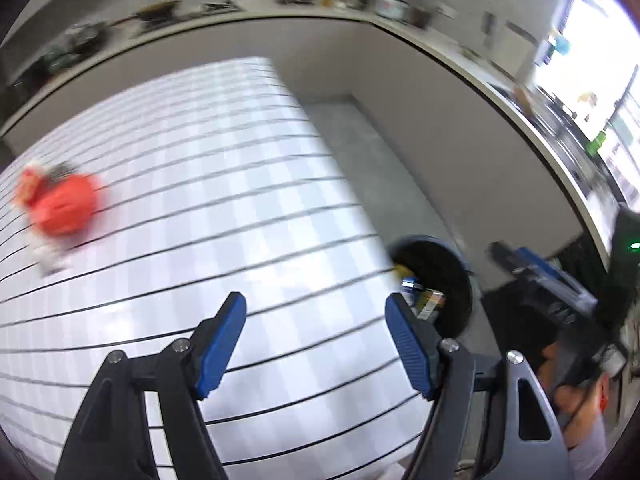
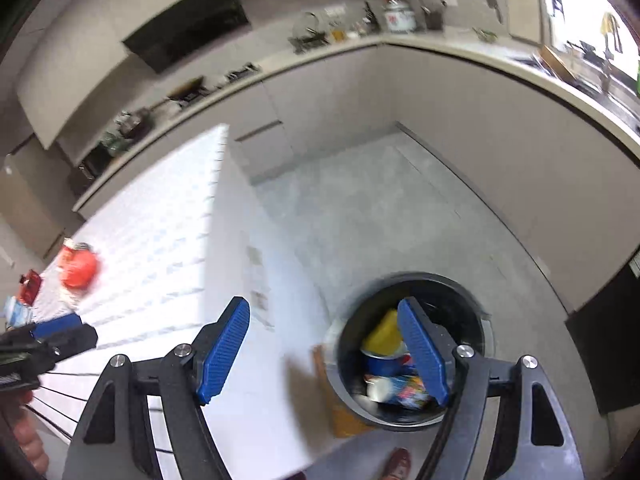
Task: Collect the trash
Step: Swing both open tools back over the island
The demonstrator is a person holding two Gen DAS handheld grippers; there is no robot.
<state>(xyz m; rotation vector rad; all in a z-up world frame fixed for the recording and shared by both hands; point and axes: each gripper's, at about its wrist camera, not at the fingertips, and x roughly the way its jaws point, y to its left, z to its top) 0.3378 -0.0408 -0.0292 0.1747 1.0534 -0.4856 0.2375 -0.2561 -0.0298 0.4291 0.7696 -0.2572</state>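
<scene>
Left gripper (image 1: pixel 316 344) apart, empty, tilted over table (image 1: pixel 200 200); right gripper (image 2: pixel 324 352) apart above bin (image 2: pixel 472 292).

Daylight is pouring through a window (image 2: pixel 592 20) at the upper right, lighting grey cabinets (image 2: pixel 460 128), an L-shaped counter (image 2: pixel 440 50), a grey floor (image 2: pixel 380 216) and a table (image 2: pixel 168 216) wearing a checked cloth.

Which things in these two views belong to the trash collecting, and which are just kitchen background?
Part of the job:
- black bin on the floor, with wrappers and a yellow item inside
- orange-red wrapper on the striped table
- small red packet near the table edge
- left gripper and right gripper, both open and empty

Just lying about:
- kettle on the worktop
- chopping board against the wall
</scene>
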